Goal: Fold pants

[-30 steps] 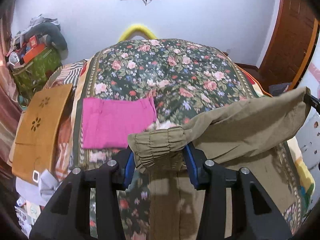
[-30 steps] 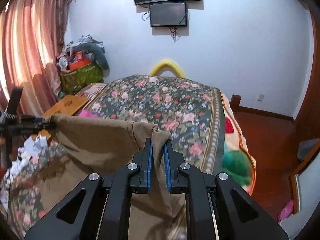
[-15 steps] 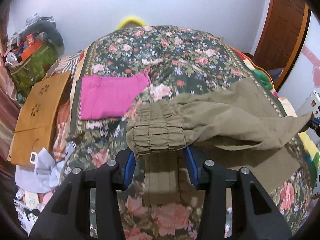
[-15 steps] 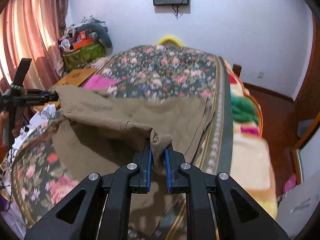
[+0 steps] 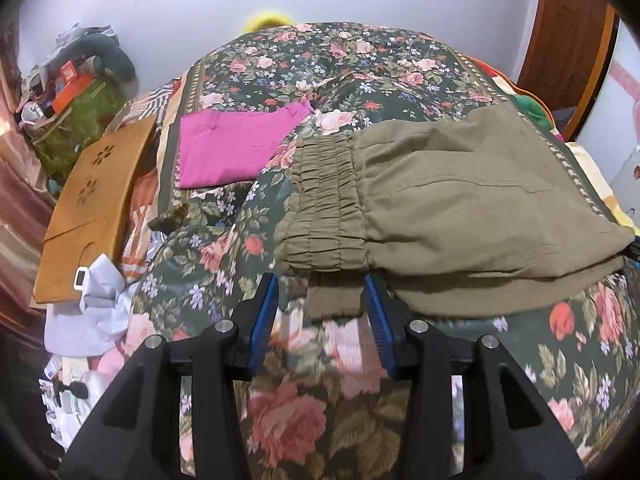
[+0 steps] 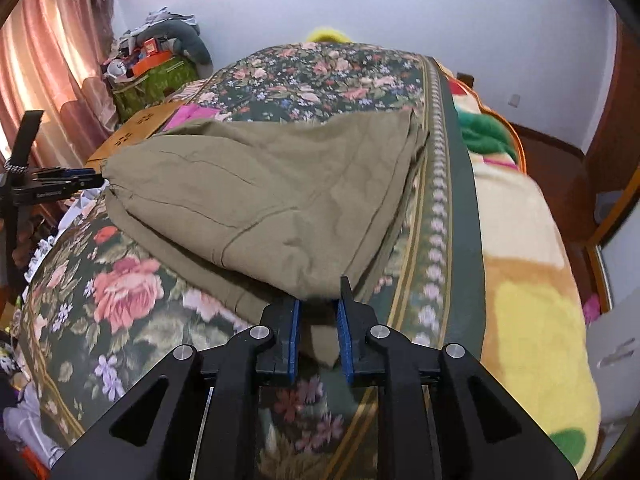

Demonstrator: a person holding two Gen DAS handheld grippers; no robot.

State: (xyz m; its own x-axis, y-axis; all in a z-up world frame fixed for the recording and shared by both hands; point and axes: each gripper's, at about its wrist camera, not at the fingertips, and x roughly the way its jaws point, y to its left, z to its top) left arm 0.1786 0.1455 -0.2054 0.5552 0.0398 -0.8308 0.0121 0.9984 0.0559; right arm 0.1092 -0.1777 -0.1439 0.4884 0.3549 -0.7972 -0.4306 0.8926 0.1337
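Olive pants (image 5: 460, 200) lie folded in half on the floral bedspread (image 5: 300, 400), top layer over bottom layer. The gathered elastic waistband (image 5: 324, 208) is on the left. My left gripper (image 5: 320, 280) is low over the bed and shut on the waistband's near edge, blue pads on either side. It also shows at the left as the left gripper (image 6: 60, 184). My right gripper (image 6: 318, 300) is at the fold's near corner of the pants (image 6: 260, 200). Its jaws are opening, with cloth lying loose between the pads. The right gripper (image 5: 634, 248) is only a sliver at the frame edge.
A folded pink garment (image 5: 236, 152) lies beyond the waistband. A wooden lap tray (image 5: 92, 208), white cloth and a cluttered green bag (image 5: 76, 120) crowd the bed's left side. A yellow-and-cream blanket (image 6: 528, 280) covers the right edge, and a wooden door (image 5: 568, 40) stands beyond.
Both grippers came down and forward, laying the lifted olive layer flat over the lower one. The right jaws, tight on the cloth before, now stand apart.
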